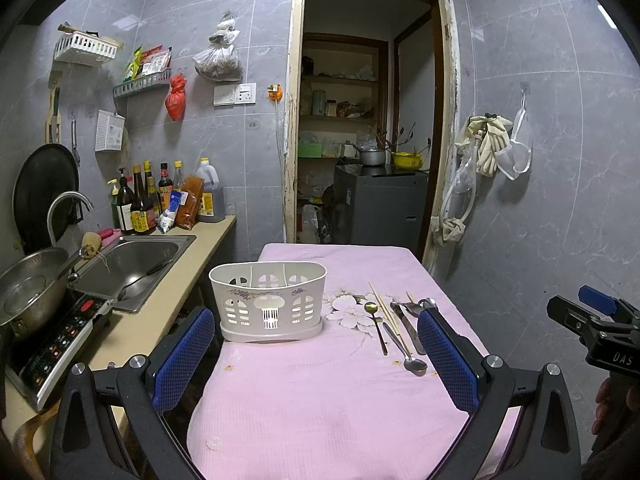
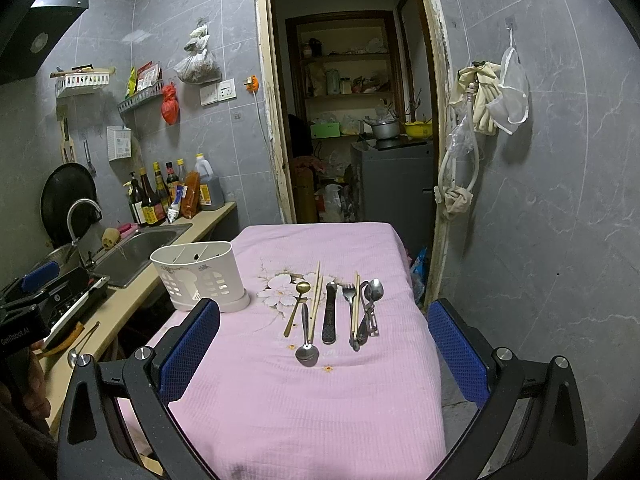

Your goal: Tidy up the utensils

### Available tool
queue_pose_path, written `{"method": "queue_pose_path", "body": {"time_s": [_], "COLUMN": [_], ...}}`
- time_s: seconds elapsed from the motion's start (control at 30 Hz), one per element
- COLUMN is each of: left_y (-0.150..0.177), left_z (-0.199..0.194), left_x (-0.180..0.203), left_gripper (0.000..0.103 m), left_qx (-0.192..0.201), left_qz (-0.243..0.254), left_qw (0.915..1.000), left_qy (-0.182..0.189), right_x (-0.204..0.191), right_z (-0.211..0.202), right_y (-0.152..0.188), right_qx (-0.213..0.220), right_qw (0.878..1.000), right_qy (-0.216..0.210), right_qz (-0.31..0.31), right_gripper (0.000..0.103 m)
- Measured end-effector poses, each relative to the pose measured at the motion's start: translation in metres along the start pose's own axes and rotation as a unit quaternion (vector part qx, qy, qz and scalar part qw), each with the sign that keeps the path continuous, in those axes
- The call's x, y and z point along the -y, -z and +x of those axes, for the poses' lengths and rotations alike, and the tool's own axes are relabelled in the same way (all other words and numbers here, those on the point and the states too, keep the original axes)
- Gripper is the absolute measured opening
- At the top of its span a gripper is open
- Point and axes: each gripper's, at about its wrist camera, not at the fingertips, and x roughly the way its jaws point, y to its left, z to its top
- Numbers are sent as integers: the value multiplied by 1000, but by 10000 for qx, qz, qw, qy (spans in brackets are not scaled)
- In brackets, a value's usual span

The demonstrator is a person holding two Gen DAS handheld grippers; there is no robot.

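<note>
A white utensil caddy point(image 1: 270, 302) point(image 2: 200, 280) stands upright on the pink table cloth point(image 1: 320, 392) point(image 2: 312, 392), at its left side. To its right lie several utensils in a row: a gold spoon point(image 2: 298, 306) point(image 1: 376, 326), a steel spoon point(image 2: 306, 338) point(image 1: 404, 350), chopsticks point(image 2: 317, 298) point(image 1: 386, 314), a black-handled knife point(image 2: 330, 314), a fork point(image 2: 350, 312) and a further spoon point(image 2: 374, 294). My left gripper point(image 1: 316, 356) is open and empty, short of the caddy. My right gripper point(image 2: 324, 354) is open and empty, held before the utensils.
A counter point(image 1: 160, 300) with a steel sink point(image 1: 132, 266), a bowl point(image 1: 28, 292) on an induction cooker point(image 1: 60, 340) and sauce bottles point(image 1: 140, 204) runs along the left. A grey tiled wall point(image 2: 560, 220) is on the right, a doorway point(image 2: 352, 120) behind the table.
</note>
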Motion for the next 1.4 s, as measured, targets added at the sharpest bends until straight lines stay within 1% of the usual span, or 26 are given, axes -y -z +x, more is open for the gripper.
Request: {"method": "queue_pose_path", "body": {"time_s": [0.27,0.37,0.57,0.77,0.9,1.03,1.23,1.3,1.4], "left_y": [0,0,0,6,6,6,7,7,6], "left_z": [0,0,-2,7,7,10,14,15,17], "left_x": [-1,0,5,6,7,9,-12,-15,-20], "left_gripper": [102,102,102,102,102,102,102,102,102], "left_qx": [3,1,-5,-26,-30,-52,-96,-105,-108], "left_qz": [-5,-4,-3,18,11,7,-6,11,77], "left_qw": [10000,10000,10000,10000,10000,9999,9995,9993,9987], "left_qy": [-6,2,6,61,74,149,316,368,486], "right_x": [-5,-1,-2,-5,4,11,-6,-16,-18], "right_z": [-1,-1,0,-1,-5,-7,-9,-7,-12], "right_y": [-1,4,4,5,2,2,7,8,12], "right_qx": [-6,-8,-9,-15,-27,-53,-85,-95,-66], "right_qw": [10000,10000,10000,10000,10000,9998,9995,9993,9988], "right_qy": [4,20,23,32,85,166,300,355,473], "right_qz": [-12,-15,-17,-26,-18,3,45,64,110], "right_gripper": [102,102,102,102,102,102,102,102,102]}}
